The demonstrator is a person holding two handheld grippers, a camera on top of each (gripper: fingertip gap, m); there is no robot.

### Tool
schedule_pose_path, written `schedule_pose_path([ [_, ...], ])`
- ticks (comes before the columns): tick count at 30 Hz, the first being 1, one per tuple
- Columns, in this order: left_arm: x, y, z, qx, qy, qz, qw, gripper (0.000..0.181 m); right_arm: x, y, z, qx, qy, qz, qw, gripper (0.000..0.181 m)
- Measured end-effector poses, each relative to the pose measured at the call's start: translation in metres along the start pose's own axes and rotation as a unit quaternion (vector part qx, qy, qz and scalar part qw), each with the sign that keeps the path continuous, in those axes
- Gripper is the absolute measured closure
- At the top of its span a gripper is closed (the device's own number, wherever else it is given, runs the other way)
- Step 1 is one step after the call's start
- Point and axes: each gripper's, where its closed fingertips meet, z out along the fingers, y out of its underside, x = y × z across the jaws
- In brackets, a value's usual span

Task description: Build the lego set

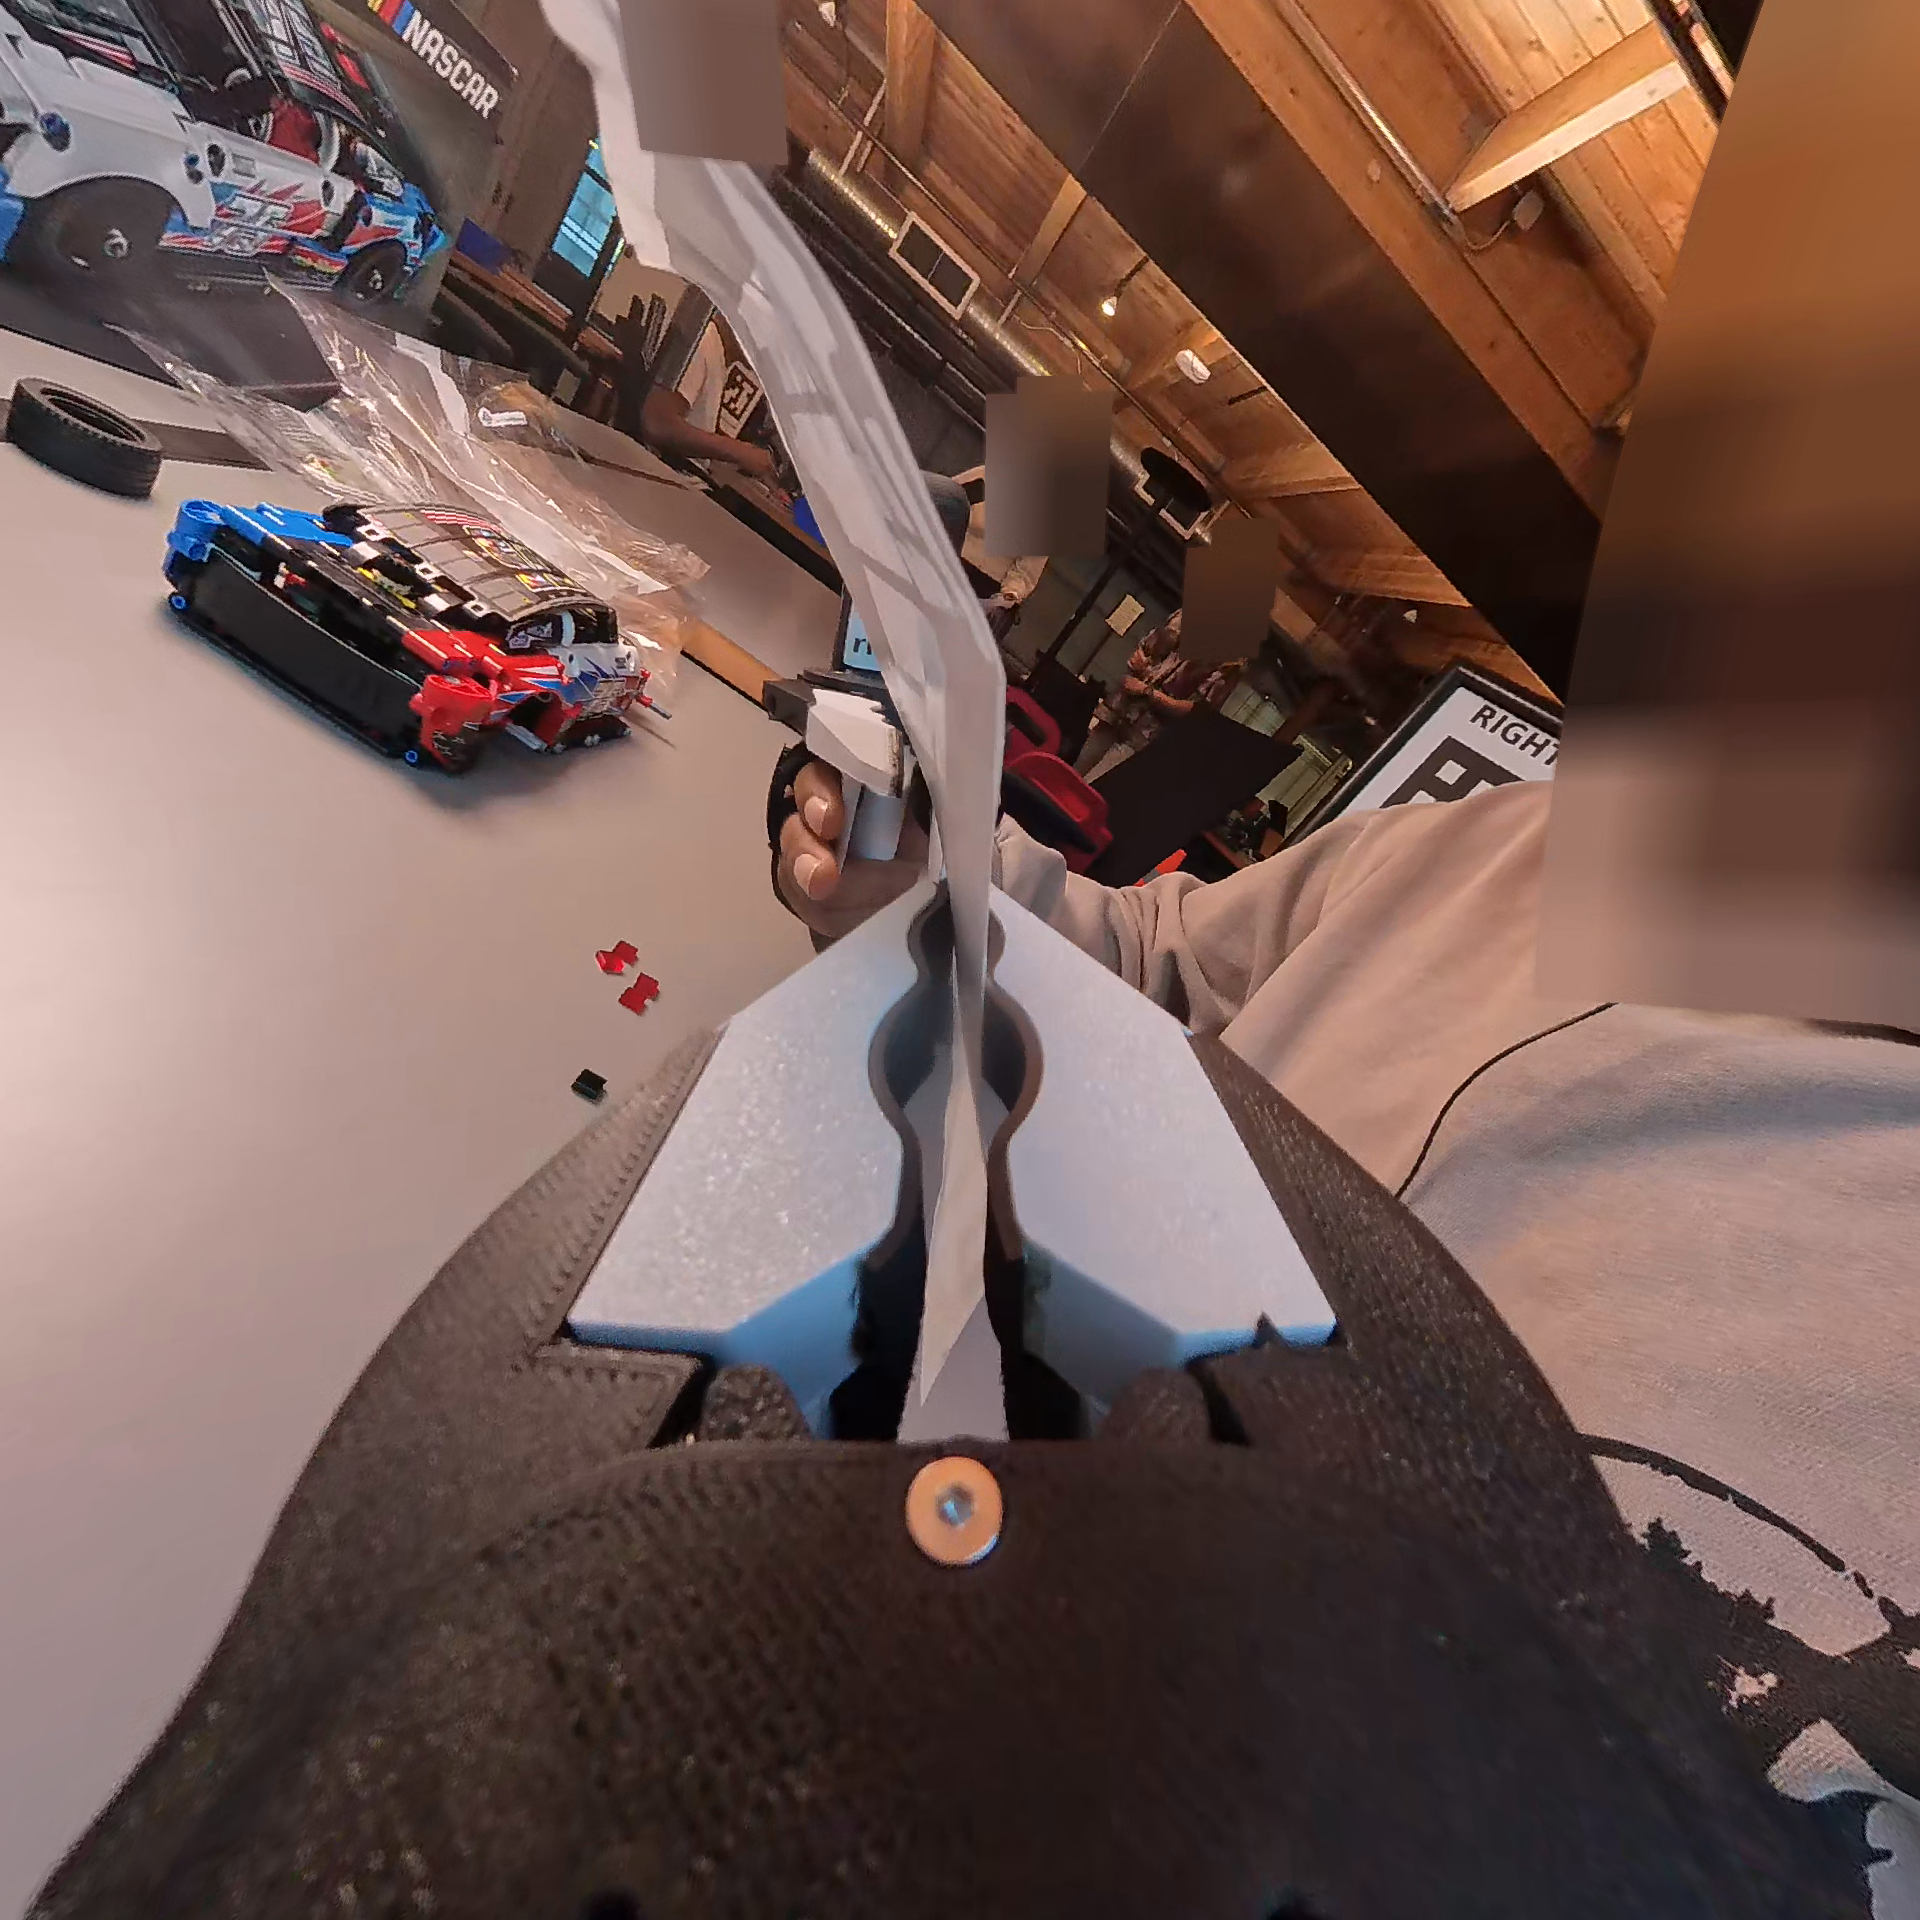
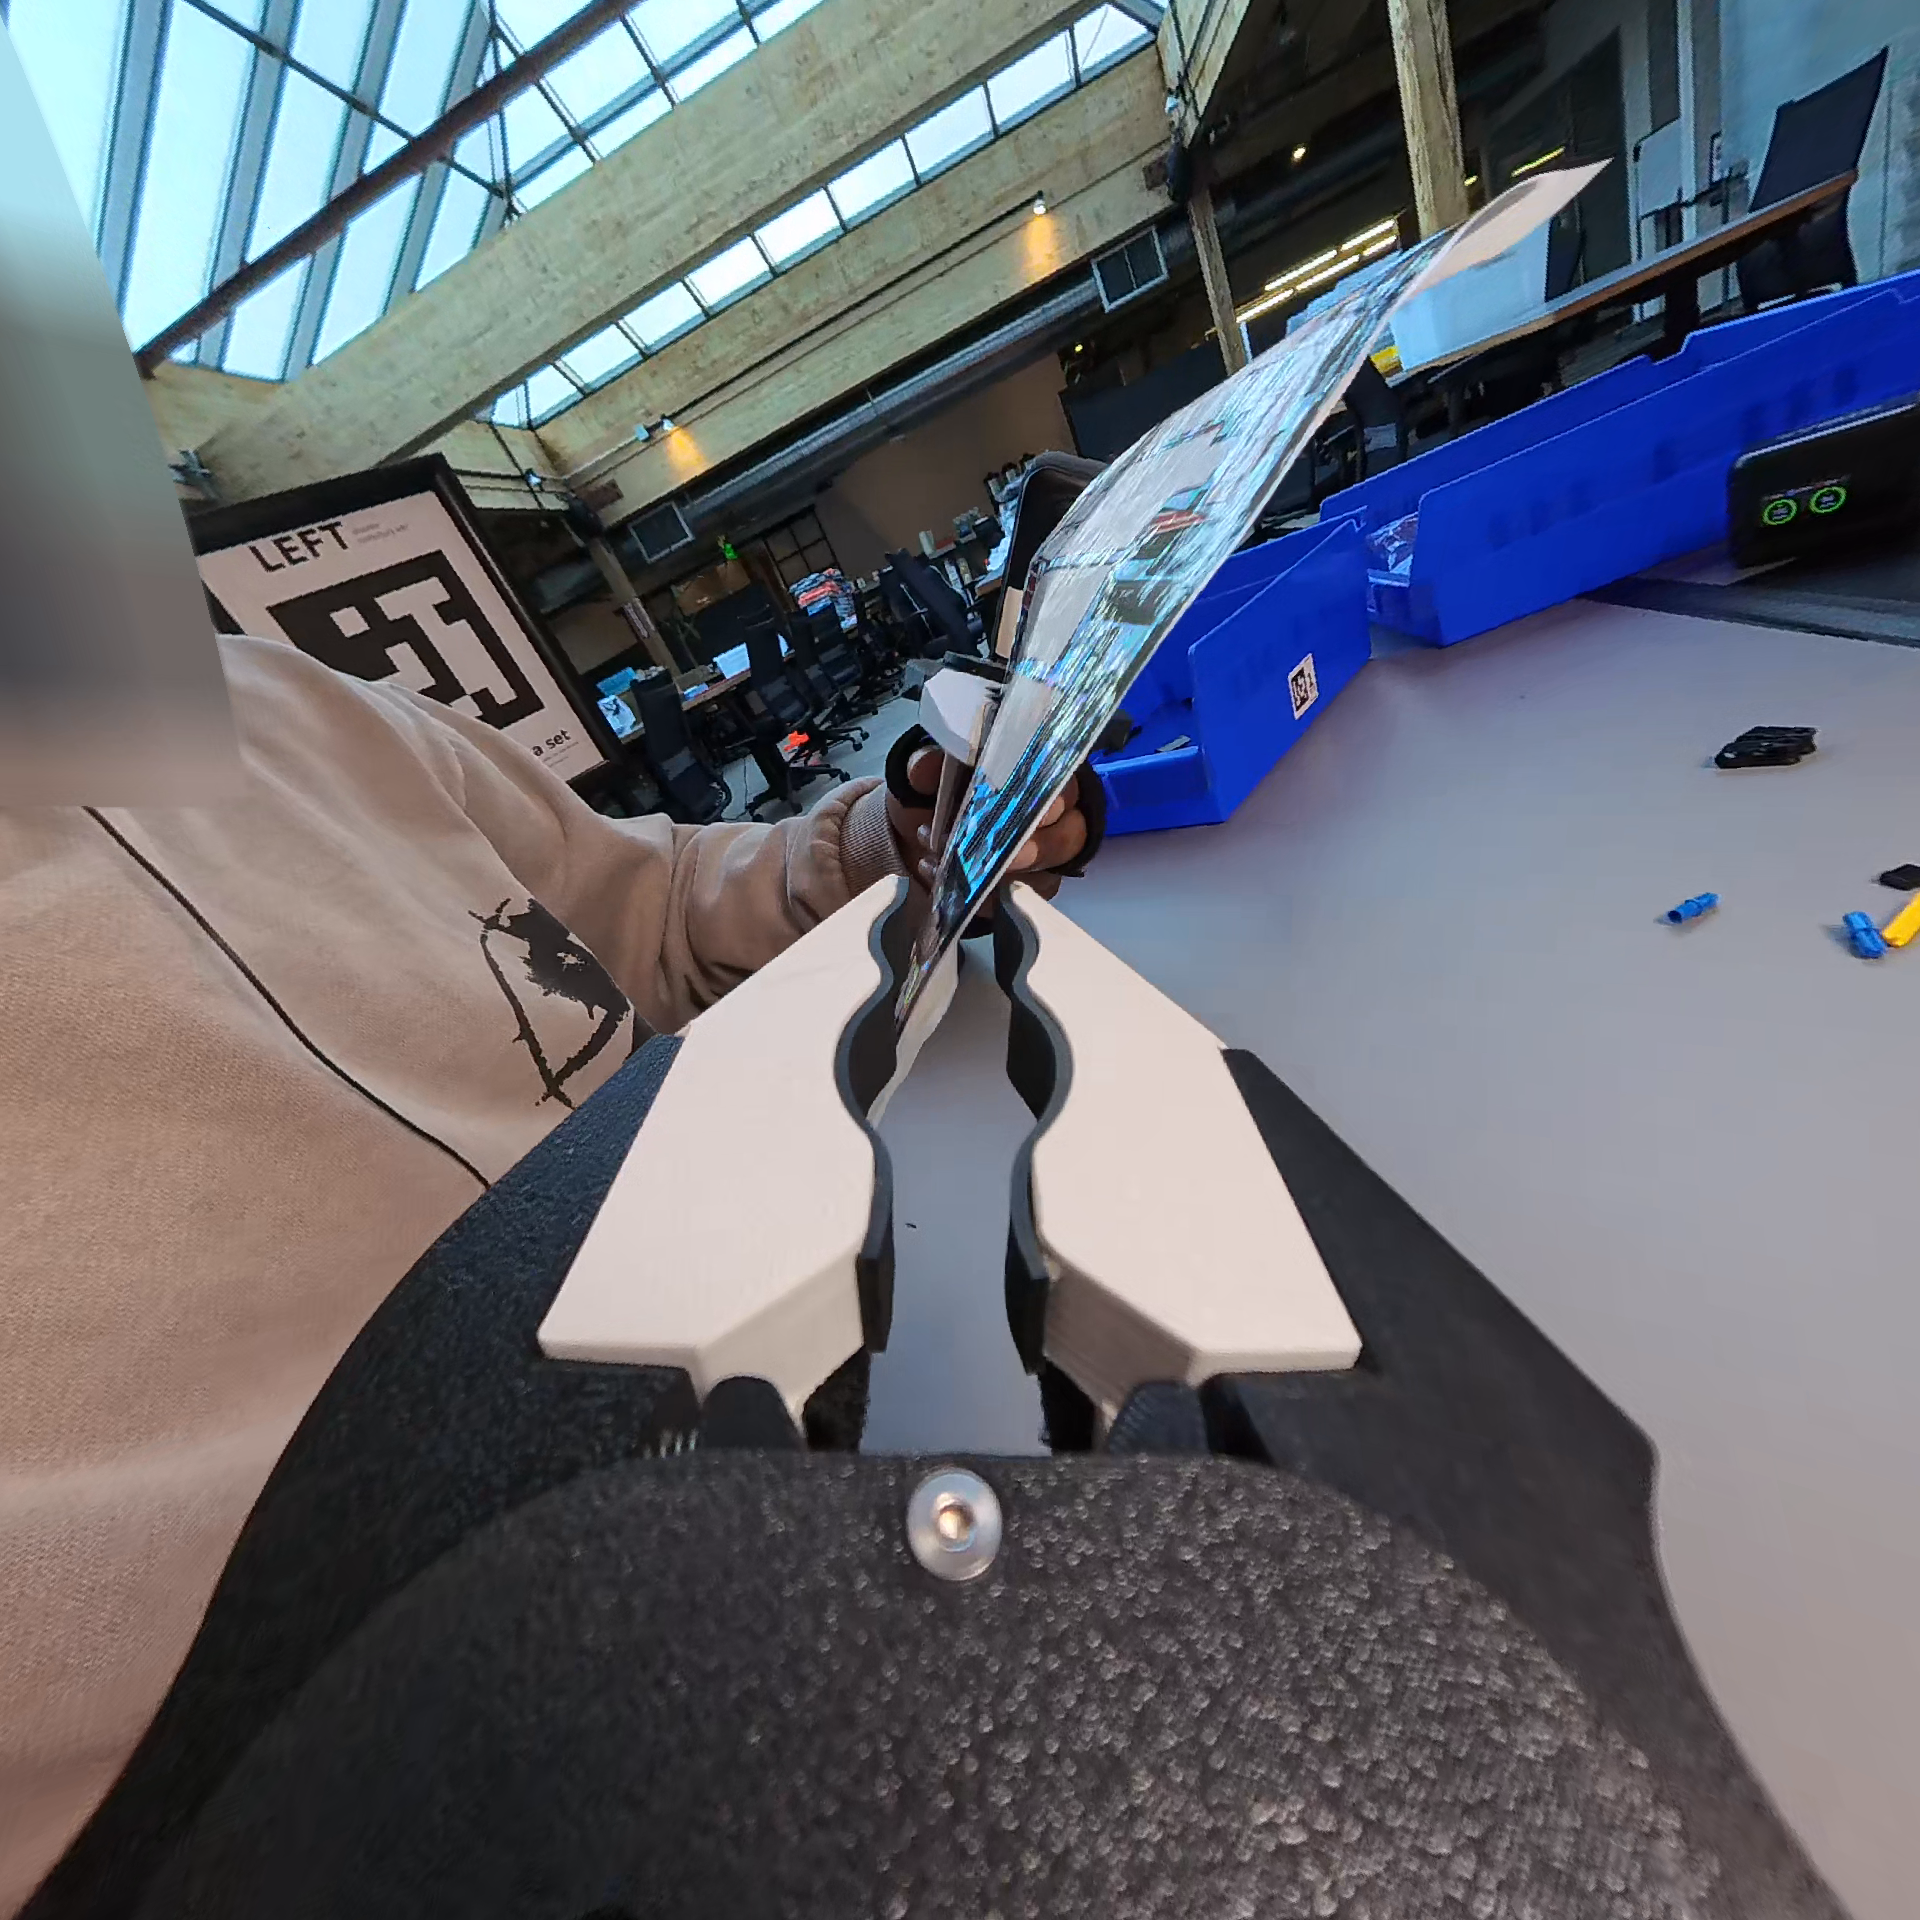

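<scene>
A partly built Lego race car [image 1: 416,623], blue, black, red and white, stands on the grey table [image 1: 260,1039]. My left gripper [image 1: 951,904] is shut on a thin printed sheet [image 1: 883,468] that rises from between its fingers. My right gripper [image 1: 862,748] shows beyond it, against the same sheet. In the right wrist view my right gripper [image 2: 954,904] has its jaws apart; the sheet [image 2: 1143,561] ends between the fingertips, lying against the left pad, with table showing in the gap. The left gripper [image 2: 961,717] holds the sheet farther off.
A black tyre [image 1: 83,436], clear plastic bags [image 1: 468,447] and the set's box [image 1: 208,156] lie behind the car. Two red pieces [image 1: 629,971] and a black piece [image 1: 589,1086] lie near my left gripper. Blue bins [image 2: 1278,665], blue pins [image 2: 1688,909] and a black part [image 2: 1766,746] lie to the right. Across from one pair of fingers to the other is roughly 8 cm.
</scene>
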Motion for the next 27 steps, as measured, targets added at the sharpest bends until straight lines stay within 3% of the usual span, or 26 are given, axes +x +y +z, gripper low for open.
schedule_pose_path([
  [5, -0.005, 0.009, 0.004, -0.021, -0.015, -0.001, 1.0, 0.181, 0.012, -0.004, -0.002, 0.015, 0.036, 0.008, 0.999, 0.181],
  [16, -0.017, 0.005, -0.001, -0.012, -0.046, -0.016, 0.999, 0.181, 0.021, 0.0, -0.001, 0.0, 0.062, 0.018, 0.998, 0.181],
  [27, -0.019, 0.002, -0.013, -0.002, -0.063, -0.001, 0.998, 0.18, 0.04, -0.024, -0.027, 0.086, 0.068, 0.1, 0.989, 0.181],
])
